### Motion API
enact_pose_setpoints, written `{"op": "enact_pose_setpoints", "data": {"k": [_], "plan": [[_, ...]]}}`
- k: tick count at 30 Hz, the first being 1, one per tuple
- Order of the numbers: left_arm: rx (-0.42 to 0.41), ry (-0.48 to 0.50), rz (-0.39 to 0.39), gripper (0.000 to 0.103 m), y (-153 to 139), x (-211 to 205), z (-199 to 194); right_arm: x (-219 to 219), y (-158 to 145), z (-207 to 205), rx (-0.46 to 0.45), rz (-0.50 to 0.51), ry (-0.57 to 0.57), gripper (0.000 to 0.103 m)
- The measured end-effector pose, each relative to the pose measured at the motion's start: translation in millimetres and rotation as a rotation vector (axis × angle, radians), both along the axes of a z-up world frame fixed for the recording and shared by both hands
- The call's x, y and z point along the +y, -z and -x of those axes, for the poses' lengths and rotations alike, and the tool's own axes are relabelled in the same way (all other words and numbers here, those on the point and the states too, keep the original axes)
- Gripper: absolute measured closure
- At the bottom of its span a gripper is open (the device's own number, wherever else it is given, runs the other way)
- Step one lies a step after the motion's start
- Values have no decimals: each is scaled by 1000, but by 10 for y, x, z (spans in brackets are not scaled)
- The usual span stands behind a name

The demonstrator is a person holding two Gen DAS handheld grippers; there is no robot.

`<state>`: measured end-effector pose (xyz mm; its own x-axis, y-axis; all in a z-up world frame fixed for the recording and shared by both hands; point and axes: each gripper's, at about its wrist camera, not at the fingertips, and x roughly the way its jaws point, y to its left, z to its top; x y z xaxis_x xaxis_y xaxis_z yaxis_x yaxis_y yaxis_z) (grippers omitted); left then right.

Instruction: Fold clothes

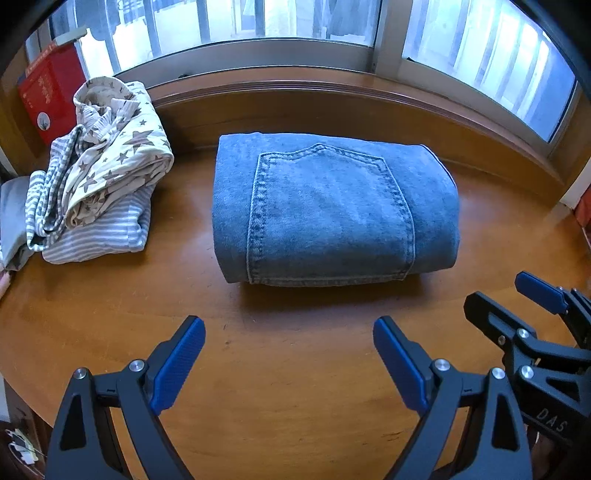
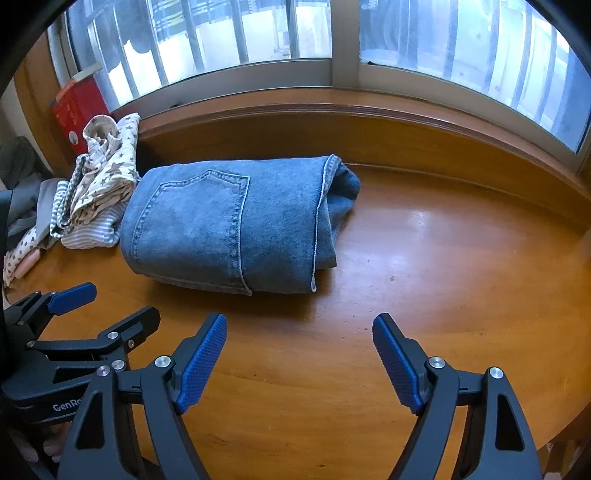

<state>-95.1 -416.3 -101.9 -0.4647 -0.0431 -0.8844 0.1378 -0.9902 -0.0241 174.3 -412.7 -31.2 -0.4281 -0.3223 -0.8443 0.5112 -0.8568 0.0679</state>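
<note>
A pair of blue jeans (image 1: 332, 210) lies folded into a thick rectangle on the wooden table (image 1: 288, 387), back pocket facing up; in the right wrist view the jeans (image 2: 229, 225) show their stacked open edges on the right side. My left gripper (image 1: 289, 328) hovers open just in front of the jeans, nothing between its blue pads. My right gripper (image 2: 299, 325) is open too, in front of the jeans and apart from them. Each gripper shows in the other's view: the right gripper (image 1: 506, 295) at the right edge, the left gripper (image 2: 114, 299) at the lower left.
A pile of clothes (image 1: 107, 173) with a star-print piece on striped ones sits at the table's far left. A red box (image 1: 48, 96) stands behind it by the window (image 1: 295, 22). A raised wooden sill (image 1: 332, 96) runs behind the jeans.
</note>
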Motion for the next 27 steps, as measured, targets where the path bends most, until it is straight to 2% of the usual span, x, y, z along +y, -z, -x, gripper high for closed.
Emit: {"op": "enact_pose_setpoints", "data": {"k": [27], "plan": [[23,4,36,10,-42,-11,21,-12,-37,-8,22,2,-3,22]]}}
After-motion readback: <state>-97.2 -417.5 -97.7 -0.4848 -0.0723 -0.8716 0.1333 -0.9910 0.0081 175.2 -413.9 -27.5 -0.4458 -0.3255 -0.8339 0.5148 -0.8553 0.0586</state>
